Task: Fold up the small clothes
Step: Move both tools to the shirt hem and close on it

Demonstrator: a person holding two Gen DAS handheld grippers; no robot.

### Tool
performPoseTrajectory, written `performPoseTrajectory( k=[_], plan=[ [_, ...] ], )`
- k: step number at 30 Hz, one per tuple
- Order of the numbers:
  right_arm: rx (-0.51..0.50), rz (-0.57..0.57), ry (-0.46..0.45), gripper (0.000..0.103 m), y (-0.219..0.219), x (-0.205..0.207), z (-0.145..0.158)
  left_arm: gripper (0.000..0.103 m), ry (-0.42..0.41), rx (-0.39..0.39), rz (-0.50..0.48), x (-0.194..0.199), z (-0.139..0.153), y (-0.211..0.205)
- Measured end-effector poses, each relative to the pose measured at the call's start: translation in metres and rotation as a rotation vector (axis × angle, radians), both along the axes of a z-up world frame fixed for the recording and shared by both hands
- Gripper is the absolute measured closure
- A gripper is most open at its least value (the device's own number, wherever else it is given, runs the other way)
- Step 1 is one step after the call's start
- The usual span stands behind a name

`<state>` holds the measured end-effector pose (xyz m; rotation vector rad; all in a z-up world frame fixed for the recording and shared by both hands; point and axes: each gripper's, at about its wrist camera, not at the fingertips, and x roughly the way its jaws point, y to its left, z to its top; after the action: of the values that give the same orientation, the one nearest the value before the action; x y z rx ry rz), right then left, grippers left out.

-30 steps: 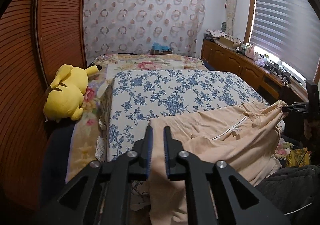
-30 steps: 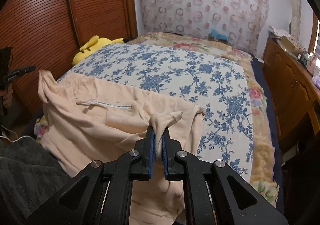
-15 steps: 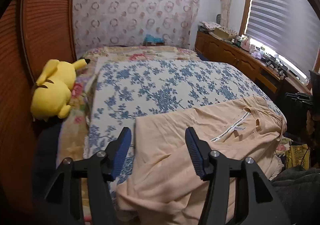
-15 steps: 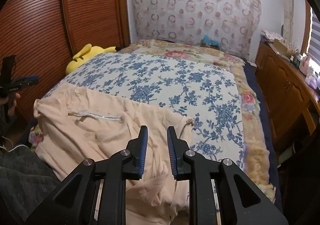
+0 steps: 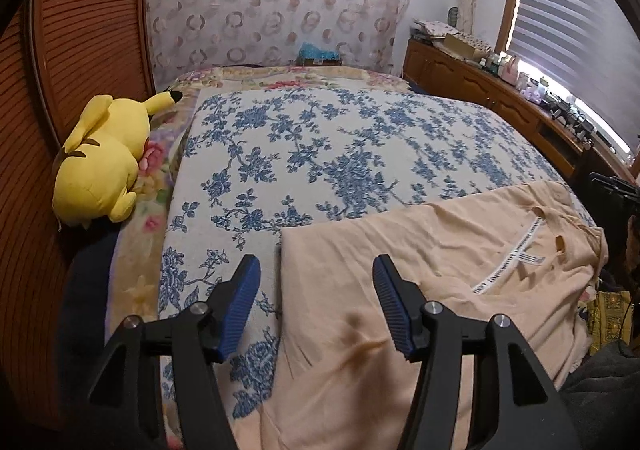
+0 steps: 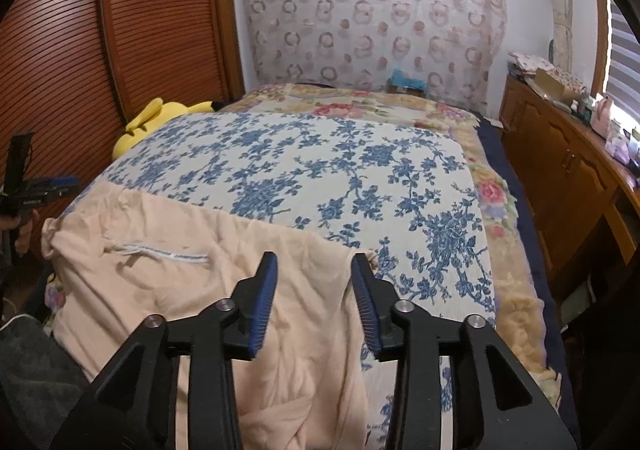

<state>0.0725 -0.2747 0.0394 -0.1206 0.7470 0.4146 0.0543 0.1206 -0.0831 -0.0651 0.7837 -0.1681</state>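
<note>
both grippers released garment (image 5: 420,270); right gripper (image 6: 314,290) opening

Dim, warm indoor light. Daylight glare through window blinds (image 5: 576,46), far right. Strong fisheye bending, black vignette at corners. Near gripper arms slightly soft, possibly motion blur.

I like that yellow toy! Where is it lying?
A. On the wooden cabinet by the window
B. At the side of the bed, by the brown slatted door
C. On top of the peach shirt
B: the yellow plush toy lies at the bed's edge beside the brown slatted door, well clear of the peach garment.
</note>
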Motion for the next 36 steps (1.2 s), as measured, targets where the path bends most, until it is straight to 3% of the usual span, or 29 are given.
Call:
performPoseTrajectory(
  k=[10, 16, 26, 36],
  plan=[
    [-0.042, -0.059, 0.109, 0.053, -0.008, 0.049, -0.051, 0.045, 0.033, -0.023, 0.036, 0.02, -0.013, 0.014],
    [-0.039, -0.063, 0.16, 0.051, -0.005, 0.068, -0.067, 0.045, 0.06, -0.023, 0.042, 0.032, -0.018, 0.016],
    [-0.066, -0.057, 0.127, 0.048, 0.004, 0.066, -0.069, 0.049, 0.043, -0.03, 0.075, 0.038, -0.019, 0.02],
    [-0.057, -0.055, 0.129, 0.048, 0.002, 0.067, -0.069, 0.055, 0.087, -0.018, 0.052, 0.04, -0.032, 0.016]
  ],
)
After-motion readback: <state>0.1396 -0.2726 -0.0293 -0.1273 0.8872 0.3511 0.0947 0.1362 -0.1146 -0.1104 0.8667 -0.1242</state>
